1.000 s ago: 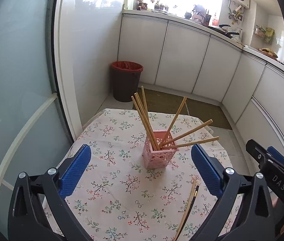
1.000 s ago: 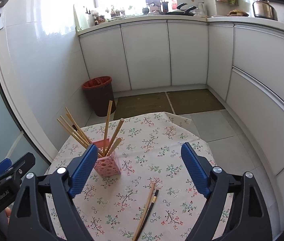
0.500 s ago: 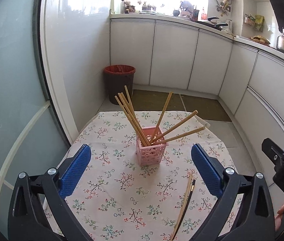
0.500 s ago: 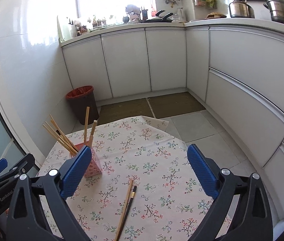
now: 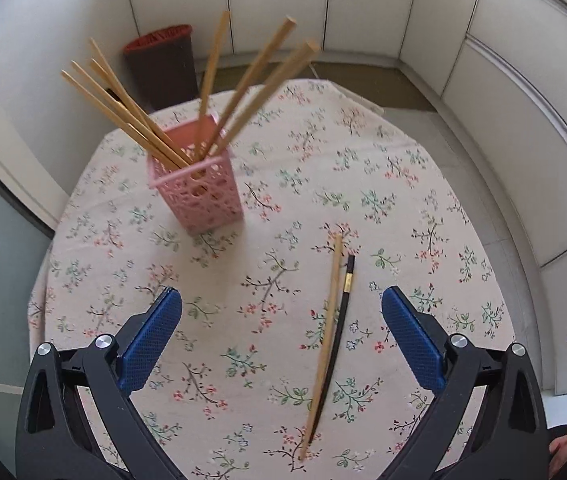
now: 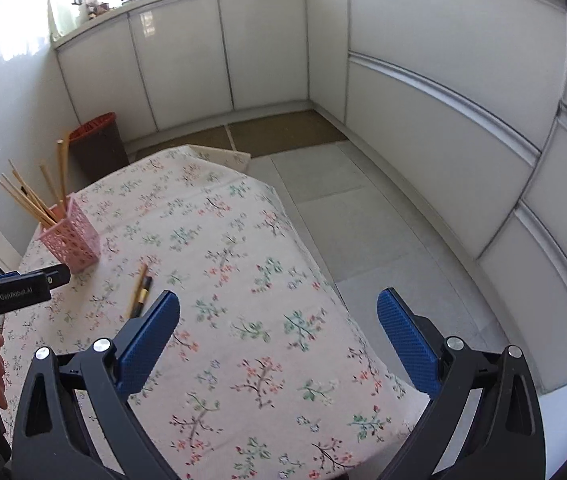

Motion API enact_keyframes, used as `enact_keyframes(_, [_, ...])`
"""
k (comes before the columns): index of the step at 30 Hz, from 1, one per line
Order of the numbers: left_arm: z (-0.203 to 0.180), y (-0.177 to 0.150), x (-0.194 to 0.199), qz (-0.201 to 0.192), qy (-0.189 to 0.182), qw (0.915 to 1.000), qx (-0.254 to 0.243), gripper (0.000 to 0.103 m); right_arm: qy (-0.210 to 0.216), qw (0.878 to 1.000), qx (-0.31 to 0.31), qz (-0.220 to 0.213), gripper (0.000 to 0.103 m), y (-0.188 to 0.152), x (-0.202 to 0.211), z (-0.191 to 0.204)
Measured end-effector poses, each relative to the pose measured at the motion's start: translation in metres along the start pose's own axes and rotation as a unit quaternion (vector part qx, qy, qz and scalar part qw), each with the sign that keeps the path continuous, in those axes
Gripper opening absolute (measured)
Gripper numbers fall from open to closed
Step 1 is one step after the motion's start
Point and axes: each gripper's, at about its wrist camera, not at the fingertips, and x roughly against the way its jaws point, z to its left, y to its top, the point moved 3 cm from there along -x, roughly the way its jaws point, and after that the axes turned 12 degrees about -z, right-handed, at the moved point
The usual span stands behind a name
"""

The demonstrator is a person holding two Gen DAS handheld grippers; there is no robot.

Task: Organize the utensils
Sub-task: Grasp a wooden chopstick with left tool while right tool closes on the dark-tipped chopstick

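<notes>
A pink mesh holder (image 5: 194,188) stands on the floral tablecloth (image 5: 383,184) and holds several wooden chopsticks (image 5: 123,108). A loose wooden chopstick (image 5: 325,332) and a black chopstick (image 5: 339,340) lie side by side on the cloth. My left gripper (image 5: 281,336) is open and empty, hovering above the cloth with the loose pair between its fingers, nearer the right one. My right gripper (image 6: 277,336) is open and empty above the table's right part. The holder (image 6: 71,240) and the loose pair (image 6: 139,290) also show at the left of the right wrist view.
A dark bin with a red liner (image 5: 161,64) stands on the floor behind the table. White cabinets (image 6: 423,120) line the walls. The table's right edge (image 6: 323,280) drops to a tiled floor. The left gripper's body (image 6: 11,290) shows at the left of the right wrist view.
Both grippers have moved forward and tilted down toward the table. The holder and loose chopsticks now look closer in the left view. The right view has swung to the right.
</notes>
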Motion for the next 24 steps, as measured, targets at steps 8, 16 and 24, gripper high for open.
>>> enact_keyframes(8, [-0.032,-0.001,-0.053,0.045,-0.003,0.999,0.001,0.096,-0.009,0.997,-0.053,0.049,0.096,-0.026,-0.025,-0.032])
enact_keyframes(16, [-0.038,0.008,-0.104,0.048,0.047,0.9977,-0.007,0.096,-0.007,0.996,-0.063,0.058,0.096,-0.029,-0.03,-0.038])
enact_keyframes(24, [-0.035,0.006,-0.143,0.092,0.035,0.9948,0.027,0.058,-0.002,0.992,-0.095,0.087,0.096,-0.035,-0.039,-0.045])
